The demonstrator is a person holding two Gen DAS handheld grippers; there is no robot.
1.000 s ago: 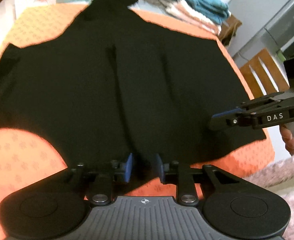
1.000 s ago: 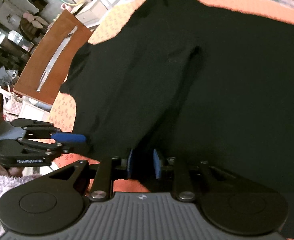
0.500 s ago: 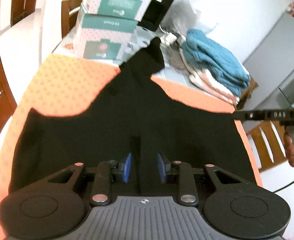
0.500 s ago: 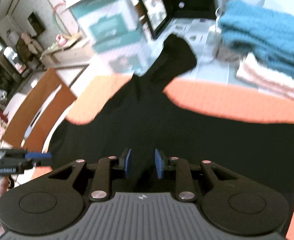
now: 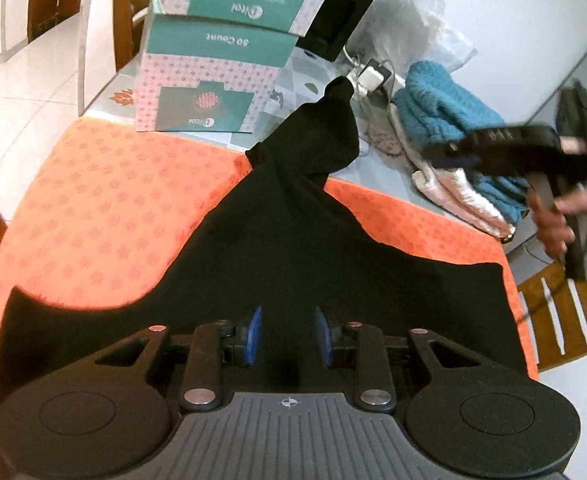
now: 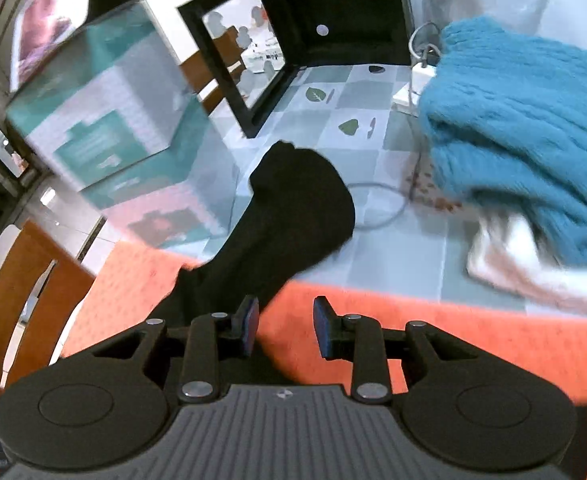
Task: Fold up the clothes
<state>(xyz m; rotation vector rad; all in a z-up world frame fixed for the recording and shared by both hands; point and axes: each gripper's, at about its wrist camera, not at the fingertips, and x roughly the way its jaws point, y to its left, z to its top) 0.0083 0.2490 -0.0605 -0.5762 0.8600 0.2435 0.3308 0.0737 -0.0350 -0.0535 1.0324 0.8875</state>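
Left wrist view: left gripper (image 5: 287, 334) with jaws parted, nothing between them, poised low over the near part of the black garment (image 5: 293, 264). Garment spread flat across the orange mat (image 5: 105, 216), one long narrow part running off the mat's far edge toward the patterned boxes (image 5: 213, 80). Beyond the mat's right far corner, a stack of folded knitwear (image 5: 445, 120); above it, blurred, the right gripper (image 5: 453, 152) in a hand (image 5: 553, 220).

Right wrist view: right gripper (image 6: 285, 320) likewise parted and empty, just above the mat's far edge, beside the narrow part of the garment where it leaves the mat.

Probably a fold across the cloth underway or about to be. For a clean result: pinch only the cloth edge, grip both layers if doubled, lift evenly, keep the narrow part from dragging over the cable (image 6: 377, 208) past the mat.
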